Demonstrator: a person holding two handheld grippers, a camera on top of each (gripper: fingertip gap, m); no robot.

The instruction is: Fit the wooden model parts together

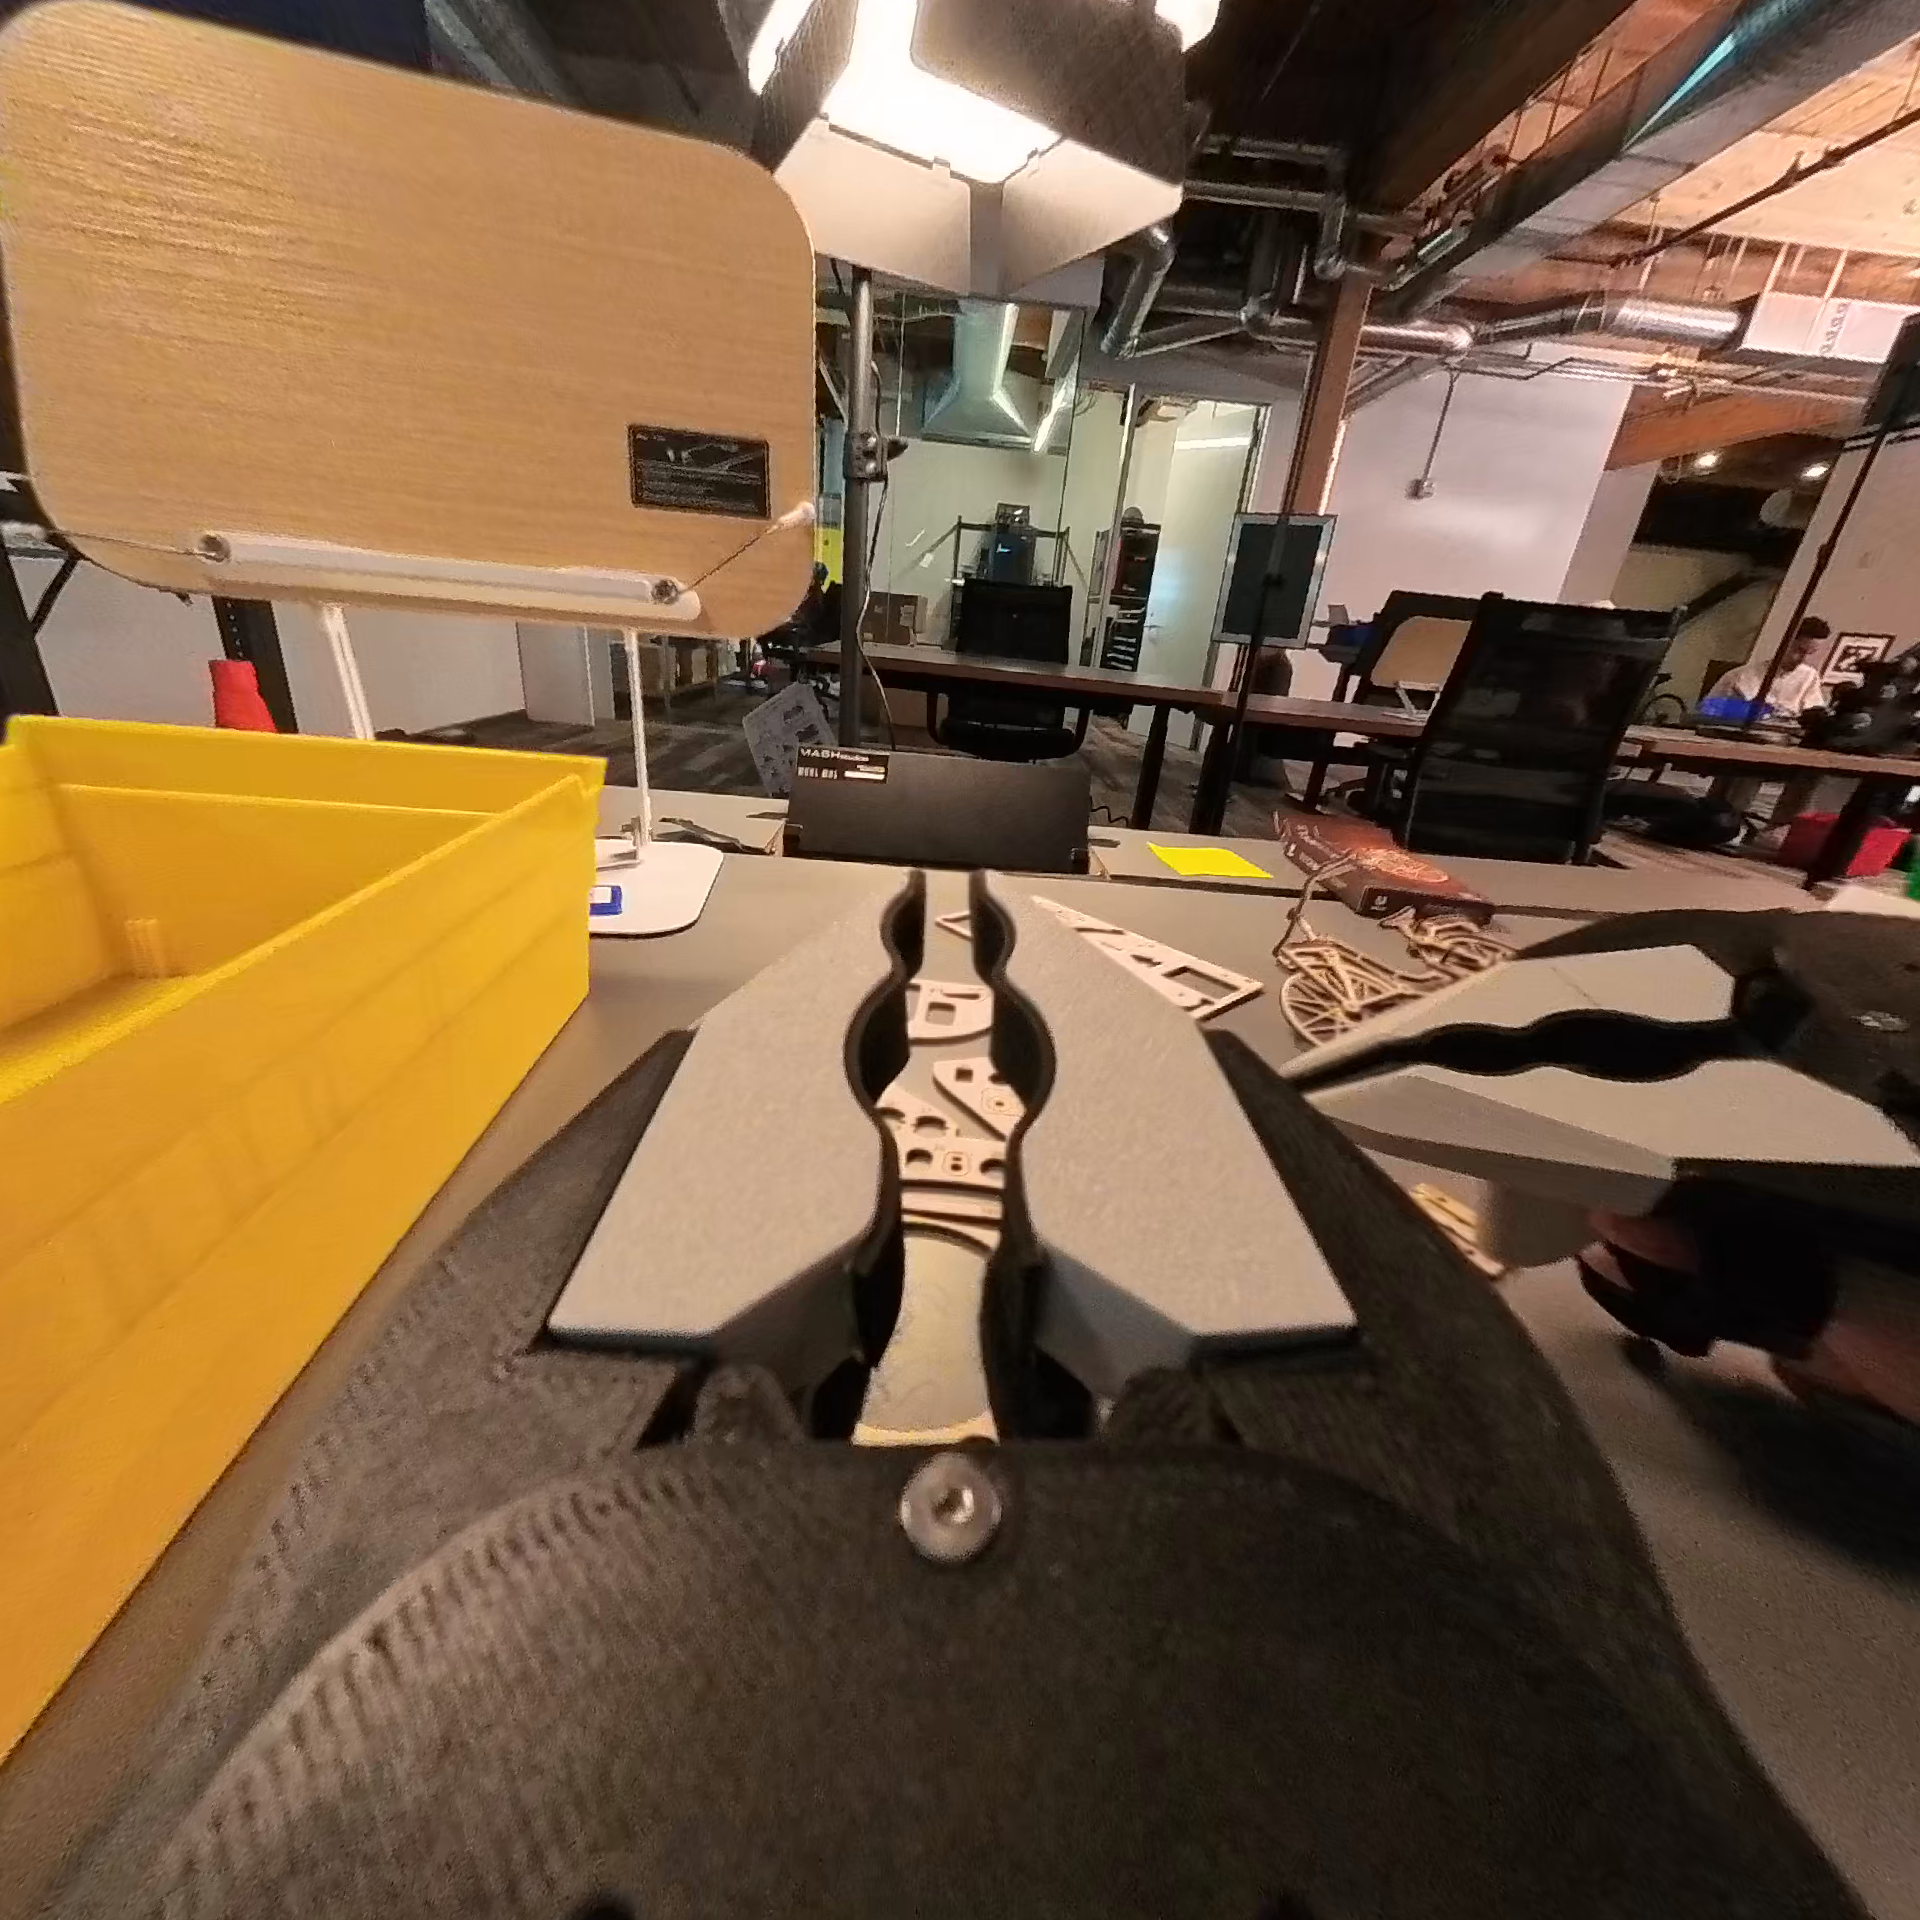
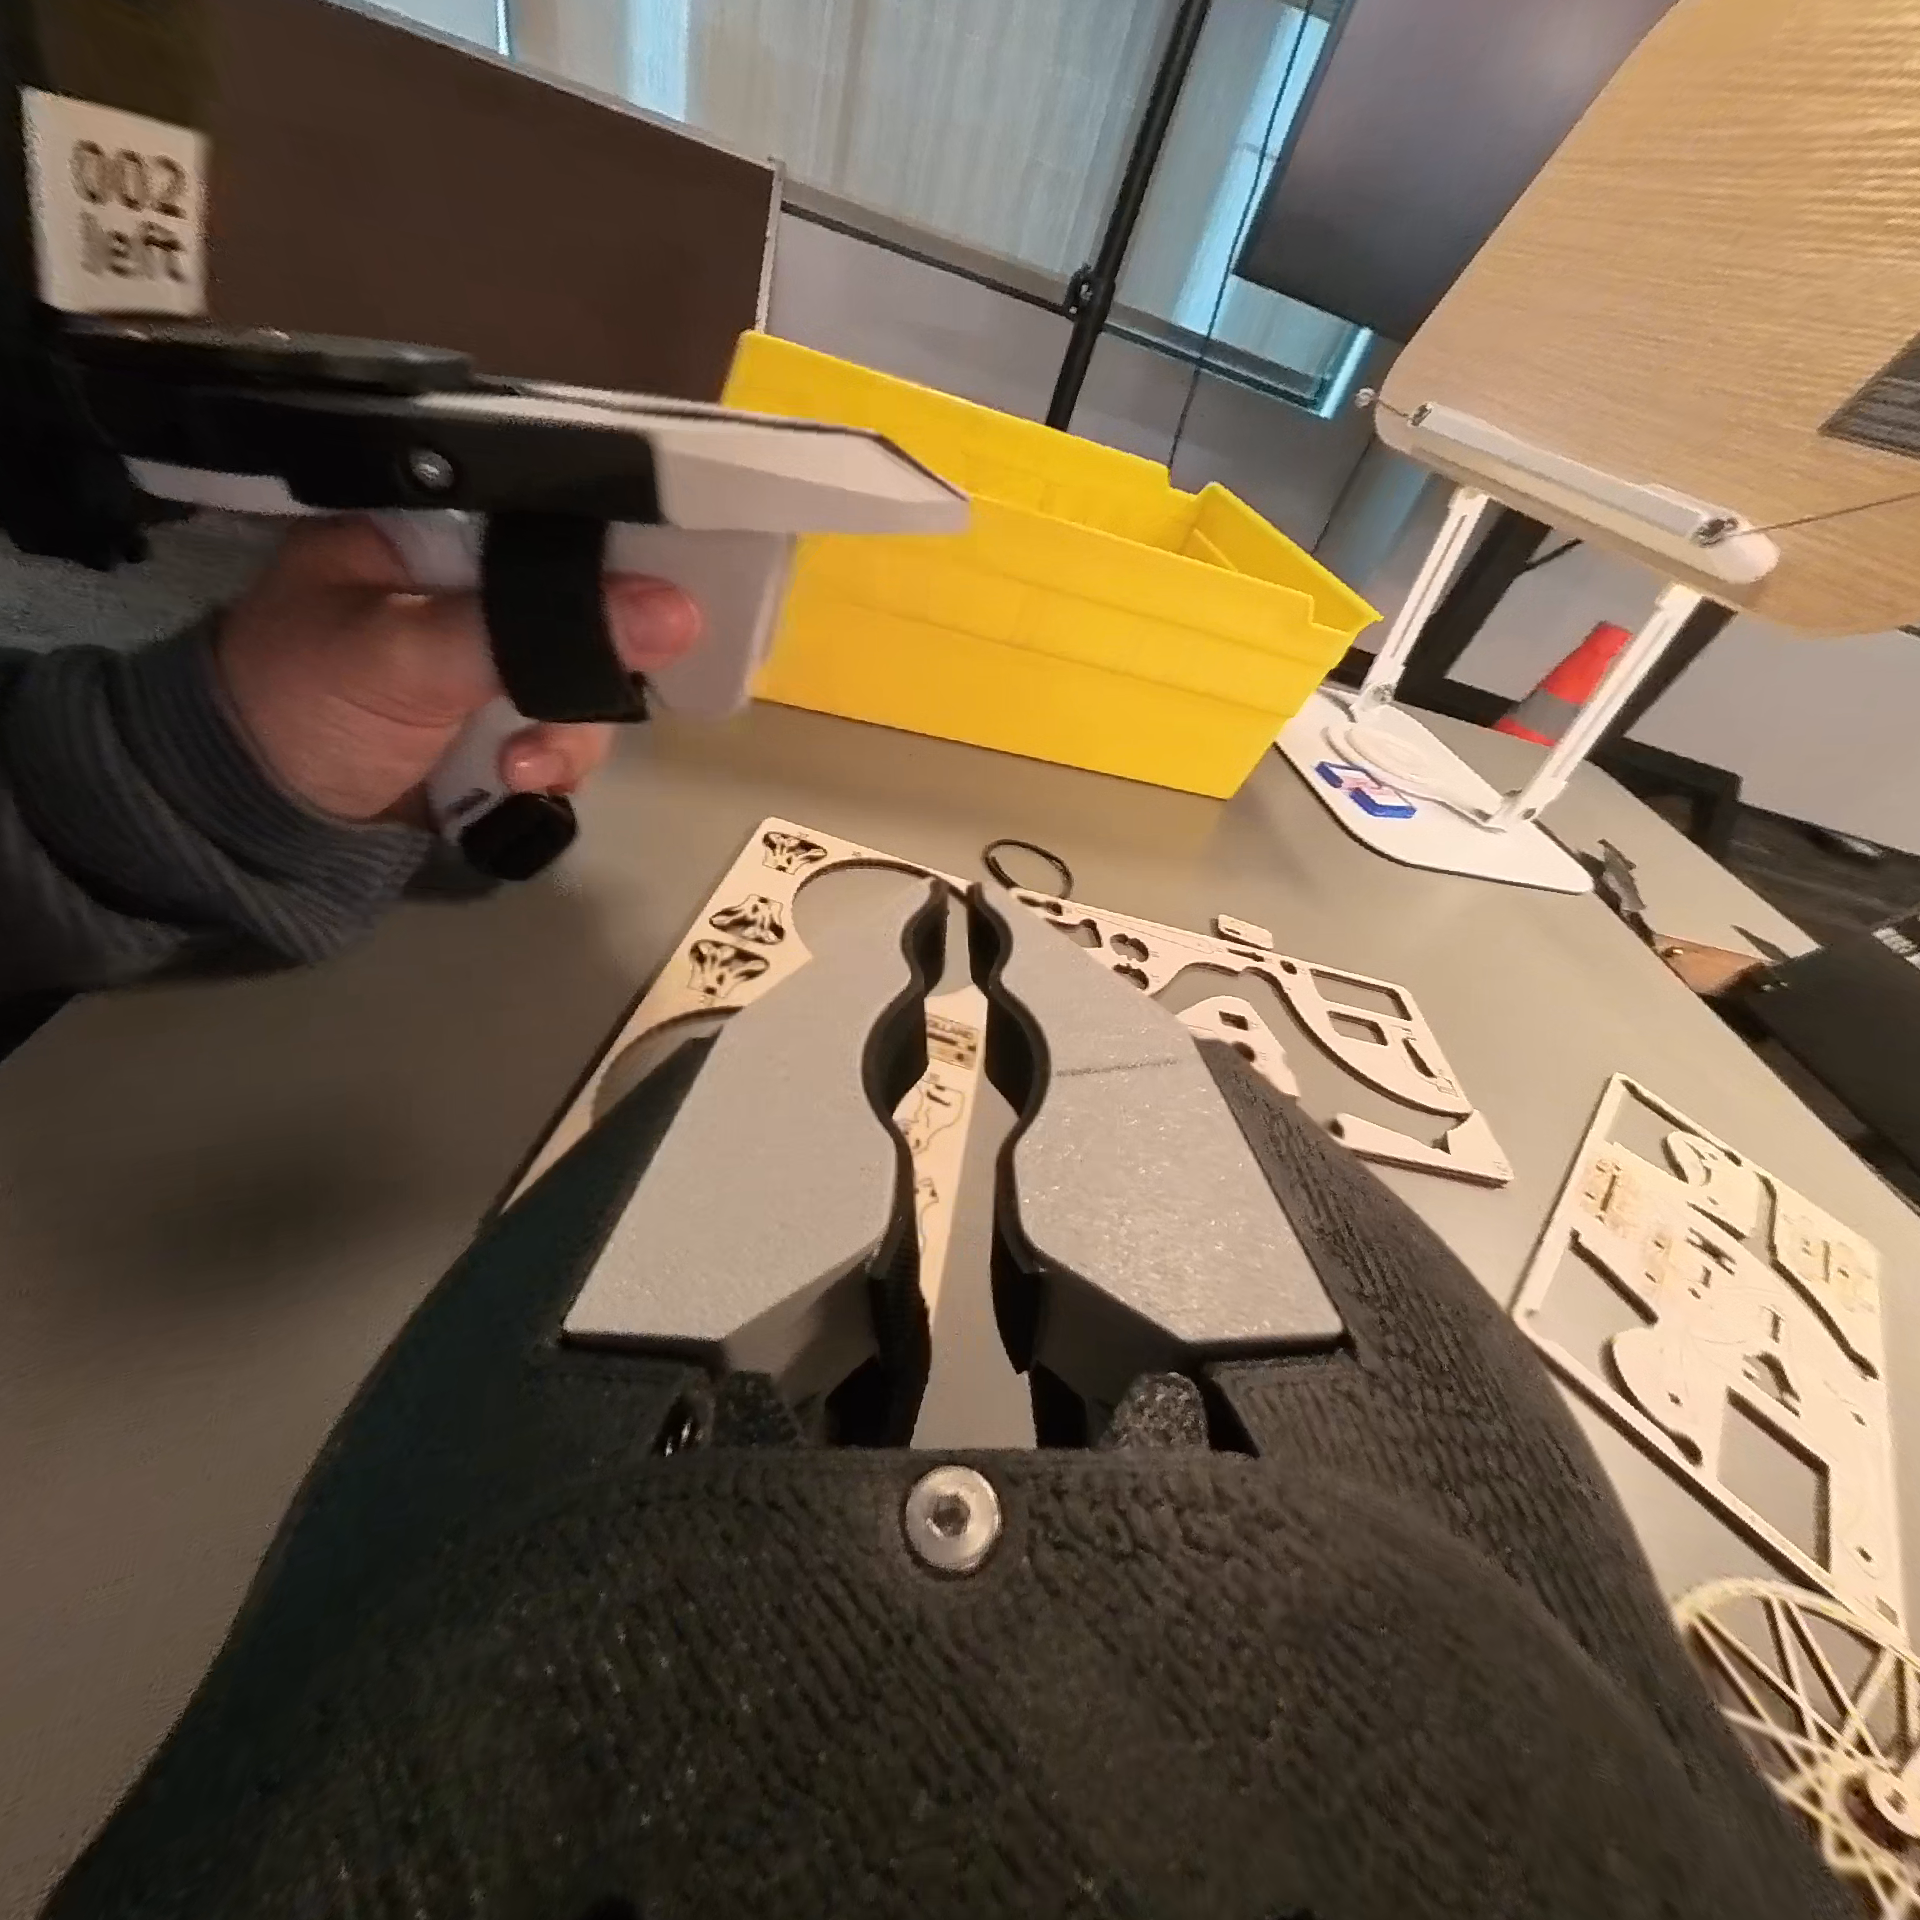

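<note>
Flat wooden part sheets lie on the grey table point(image 2: 260, 1091). One sheet point(image 2: 748, 935) lies under my right gripper point(image 2: 956, 899), another point(image 2: 1351, 1039) just right of it, and a third point(image 2: 1714, 1299) farther right. A built wooden bicycle point(image 1: 1340, 982) stands on the table; one of its wheels point(image 2: 1808, 1714) shows at lower right. My left gripper point(image 1: 948, 883) hovers over loose wooden pieces point(image 1: 956, 1122) and shows side-on in the right wrist view point(image 2: 935, 504). Both grippers are nearly closed with a thin gap and hold nothing. The right gripper point(image 1: 1299, 1075) comes in from the right.
A yellow bin point(image 1: 260, 987) point(image 2: 1039, 623) stands at the left of the table. A wooden board on a white stand point(image 1: 395, 312) point(image 2: 1662, 260) rises behind it. A black rubber band point(image 2: 1023, 862), a dark box point(image 1: 1371, 873) and a yellow note point(image 1: 1210, 860) lie on the table.
</note>
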